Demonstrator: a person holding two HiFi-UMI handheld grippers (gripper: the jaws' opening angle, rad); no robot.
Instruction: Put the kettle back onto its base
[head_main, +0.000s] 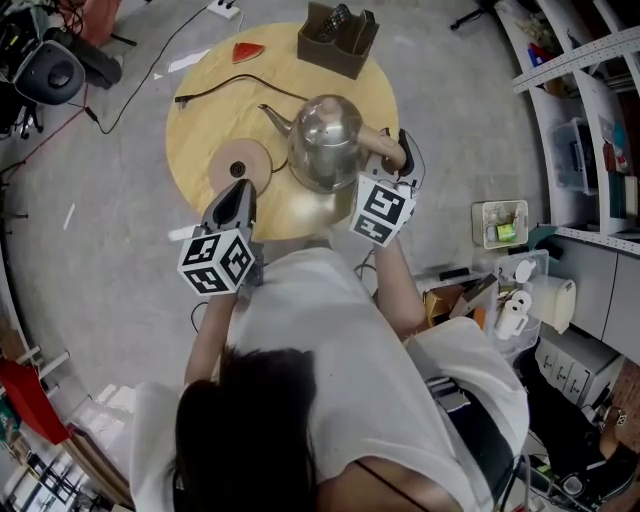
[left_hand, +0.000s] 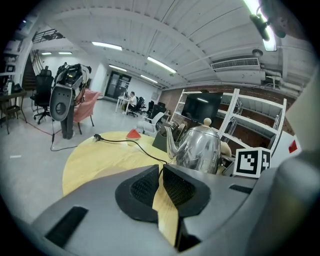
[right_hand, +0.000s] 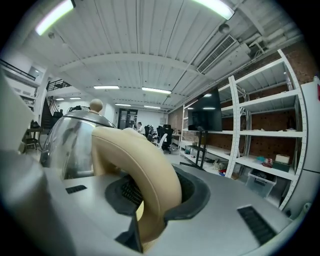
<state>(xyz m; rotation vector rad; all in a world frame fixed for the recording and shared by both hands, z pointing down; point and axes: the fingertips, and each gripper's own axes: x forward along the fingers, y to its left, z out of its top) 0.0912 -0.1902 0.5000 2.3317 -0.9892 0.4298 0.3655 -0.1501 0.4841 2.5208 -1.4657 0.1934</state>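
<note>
Left claw (left_hand: 161, 174): jaws together, empty, at the 7 o'clock edge of the round bench (head_main: 200, 125). Right claw (head_main: 400, 152): clamped on the cream handle (right_hand: 145, 165) of the steel kettle (head_main: 325, 140), which is off its base (head_main: 240, 160), just beside it at 3 o'clock. Beyond: black cord (head_main: 230, 90); red wedge (head_main: 248, 50); dark caddy (head_main: 338, 42) at the bench's 12 o'clock.

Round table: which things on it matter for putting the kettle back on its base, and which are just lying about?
For the job:
- kettle, its handle clamped in the right gripper
- round base
- left gripper, empty, beside the base

Lying about:
- red wedge
- dark organiser box
- black cable, possibly the base's lead
</note>
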